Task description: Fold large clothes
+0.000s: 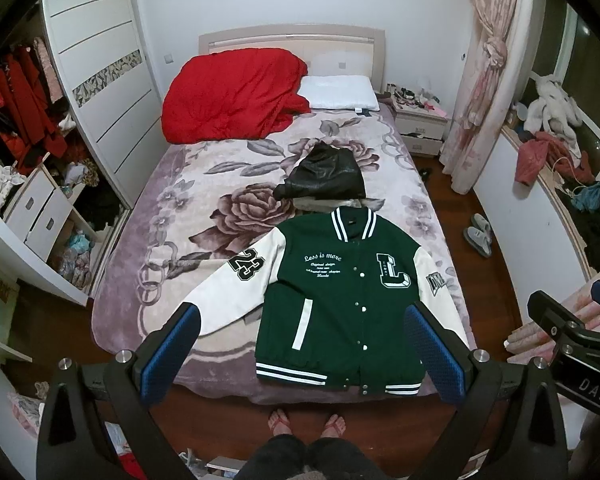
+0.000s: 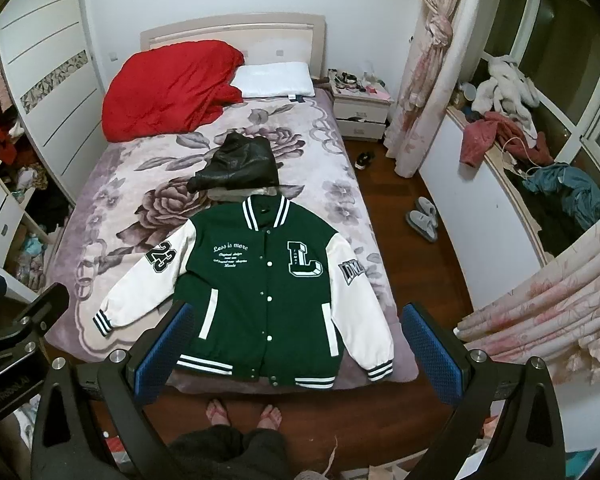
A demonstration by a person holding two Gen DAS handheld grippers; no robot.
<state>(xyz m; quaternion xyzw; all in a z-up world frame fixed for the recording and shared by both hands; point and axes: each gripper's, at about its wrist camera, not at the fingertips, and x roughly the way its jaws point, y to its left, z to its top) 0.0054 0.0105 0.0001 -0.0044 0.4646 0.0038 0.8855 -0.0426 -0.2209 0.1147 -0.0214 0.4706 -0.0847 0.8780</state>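
A green varsity jacket (image 1: 340, 304) with white sleeves lies flat, front up and snapped shut, at the foot of the bed (image 1: 148, 240). It also shows in the right wrist view (image 2: 256, 300), both sleeves spread outward. My left gripper (image 1: 300, 344) is open and empty, held high above the jacket's hem. My right gripper (image 2: 296, 344) is open and empty too, above the hem and bed edge. The right gripper also shows at the right edge of the left wrist view (image 1: 572, 320).
A black leather garment (image 1: 324, 178) lies behind the jacket's collar. A red quilt (image 1: 232, 96) and white pillow (image 1: 336, 92) are at the headboard. The person's feet (image 1: 308, 424) stand at the bed's foot. Wardrobe left, nightstand (image 1: 420, 120), slippers (image 1: 478, 234) and curtain right.
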